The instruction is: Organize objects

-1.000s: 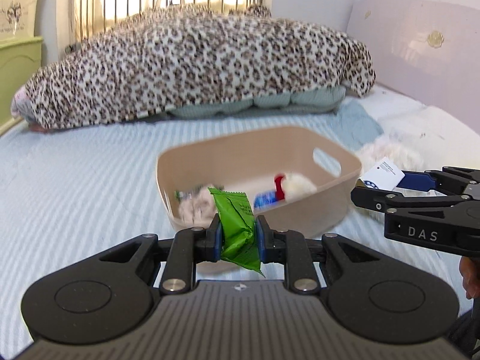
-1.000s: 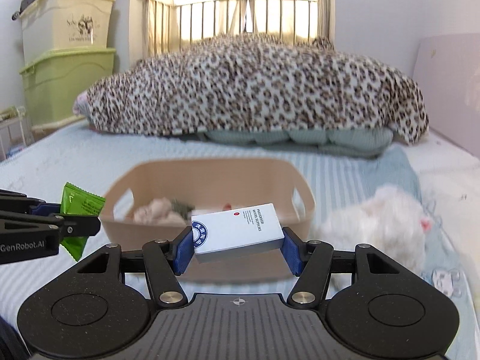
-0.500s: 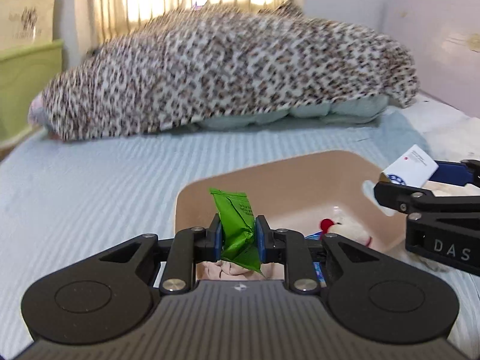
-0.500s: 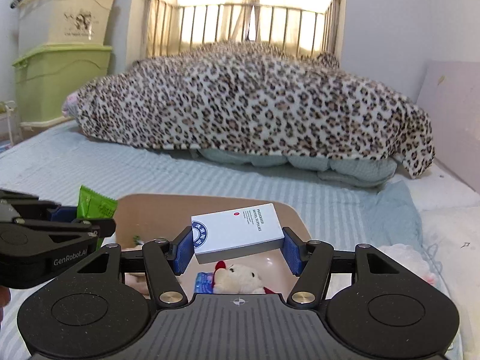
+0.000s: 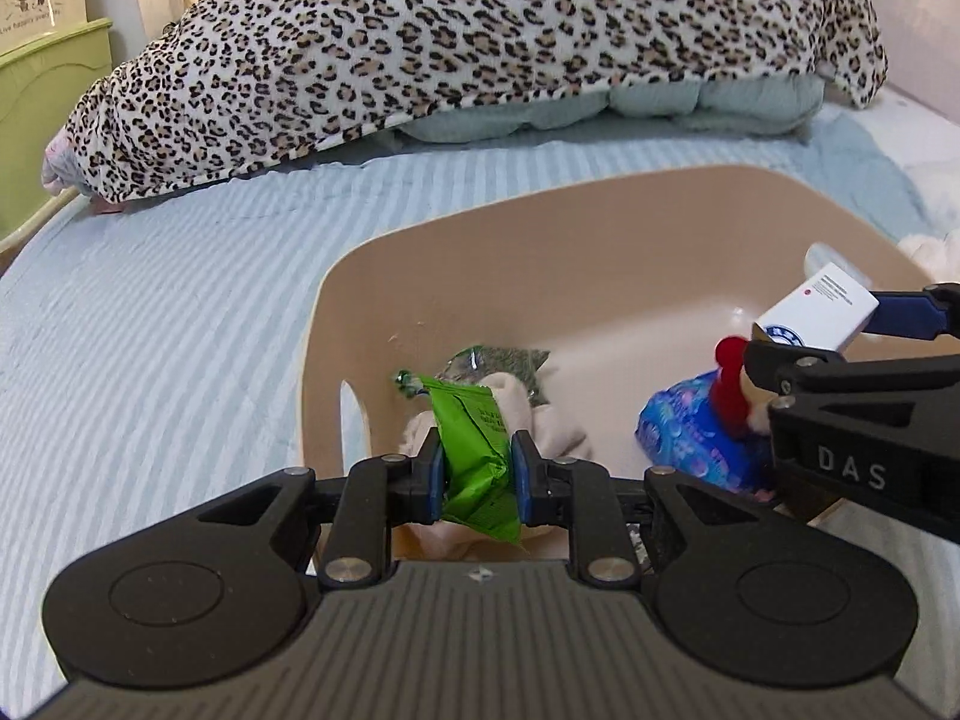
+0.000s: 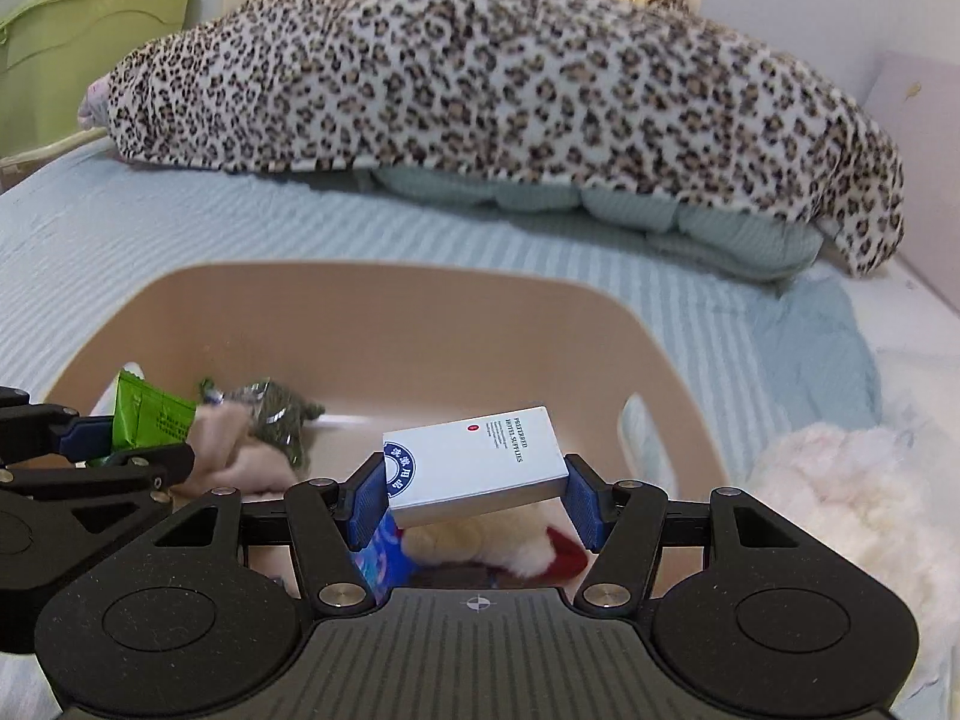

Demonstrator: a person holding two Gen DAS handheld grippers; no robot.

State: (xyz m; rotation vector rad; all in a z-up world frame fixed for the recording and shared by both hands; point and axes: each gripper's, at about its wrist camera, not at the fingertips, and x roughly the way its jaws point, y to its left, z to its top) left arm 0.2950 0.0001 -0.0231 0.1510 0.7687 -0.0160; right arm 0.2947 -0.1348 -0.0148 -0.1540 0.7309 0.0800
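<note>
Both tongs hung over my beige bin [image 5: 600, 228]: left gripper [image 5: 477, 474] pinched the green packet [image 5: 474, 456], right gripper [image 6: 474, 495] clamped the white box [image 6: 480, 456], above a plush toy [image 6: 480, 546] inside.

A home bedroom: a bed with a striped blue sheet [image 5: 150, 324] fills the frame, a leopard-print blanket [image 6: 480, 78] heaped across the top, green storage bins [image 6: 72, 42] upper left.

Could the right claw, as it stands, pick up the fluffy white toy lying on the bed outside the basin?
Probably not yet: the right claw is shut on the white box over the beige basin. The fluffy white toy lies unobstructed beside it.
</note>
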